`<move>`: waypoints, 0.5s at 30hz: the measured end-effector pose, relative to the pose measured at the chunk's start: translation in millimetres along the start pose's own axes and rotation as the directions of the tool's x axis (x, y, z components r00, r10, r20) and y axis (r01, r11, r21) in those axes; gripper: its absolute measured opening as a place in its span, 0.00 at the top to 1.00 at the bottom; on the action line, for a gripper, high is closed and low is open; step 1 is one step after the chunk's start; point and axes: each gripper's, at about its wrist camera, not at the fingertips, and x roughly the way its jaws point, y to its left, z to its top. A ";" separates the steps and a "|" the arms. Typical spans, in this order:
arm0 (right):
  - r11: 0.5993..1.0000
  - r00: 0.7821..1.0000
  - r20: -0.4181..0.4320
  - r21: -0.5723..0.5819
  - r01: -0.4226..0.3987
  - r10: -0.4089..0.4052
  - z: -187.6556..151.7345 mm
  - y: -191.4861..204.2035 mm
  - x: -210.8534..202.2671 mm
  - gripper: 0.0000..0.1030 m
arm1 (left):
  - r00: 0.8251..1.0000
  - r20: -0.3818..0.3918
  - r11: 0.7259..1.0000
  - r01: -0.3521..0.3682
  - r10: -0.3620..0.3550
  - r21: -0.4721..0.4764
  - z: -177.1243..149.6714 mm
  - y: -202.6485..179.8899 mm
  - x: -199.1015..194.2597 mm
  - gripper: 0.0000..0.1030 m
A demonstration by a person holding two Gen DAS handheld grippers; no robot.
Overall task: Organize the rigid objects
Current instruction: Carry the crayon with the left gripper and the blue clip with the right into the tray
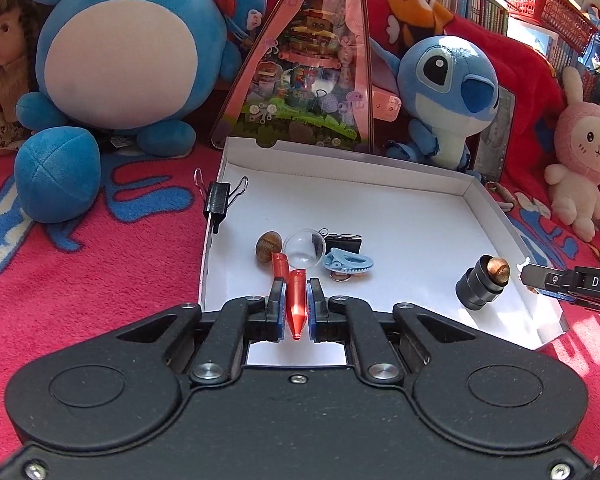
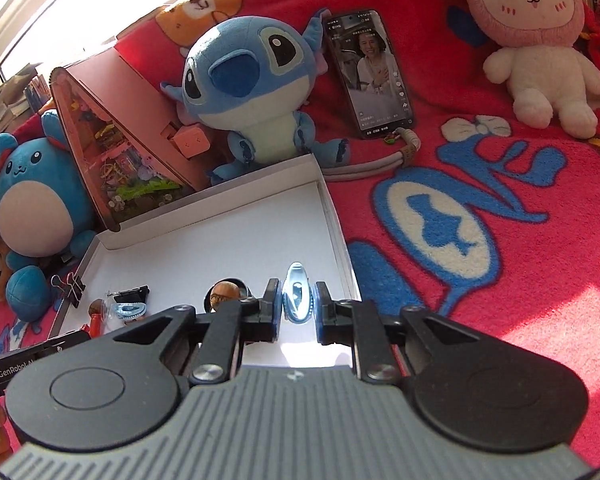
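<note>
A white shallow box [image 1: 380,184] lies on a red blanket. In the left wrist view my left gripper [image 1: 297,286] is shut on a red pointed plastic piece [image 1: 297,300] over the box's near edge. Just beyond lie a second red piece [image 1: 279,265], a brown nut [image 1: 268,246], a clear ball [image 1: 304,248], a blue clip [image 1: 348,264] and a black binder clip [image 1: 344,242]. A black cylinder with a copper cap [image 1: 482,282] stands at the right. In the right wrist view my right gripper [image 2: 298,292] is shut on a light blue clip [image 2: 298,294] above the box [image 2: 336,216].
A black binder clip [image 1: 217,200] is clamped on the box's left wall. Plush toys, a blue Stitch [image 1: 444,92] and a round blue one [image 1: 120,48], and a pink triangular display [image 1: 312,60] stand behind the box. A phone [image 2: 368,72] leans at the back right.
</note>
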 end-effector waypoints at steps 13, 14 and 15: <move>0.999 1.000 -0.022 0.029 0.022 -0.021 -1.6 -1.3 18.4 0.80 | 0.999 0.011 0.999 -0.047 0.047 0.006 1.9 0.6 11.6 0.90; 0.999 1.000 -0.021 0.028 0.023 -0.023 -1.8 -0.8 19.0 0.80 | 0.999 0.012 0.999 -0.047 0.047 0.006 2.2 0.8 12.1 0.90; 0.999 0.999 -0.021 0.026 0.025 -0.025 -2.0 0.1 19.7 0.80 | 0.999 0.012 0.999 -0.047 0.047 0.005 2.2 0.8 12.6 0.90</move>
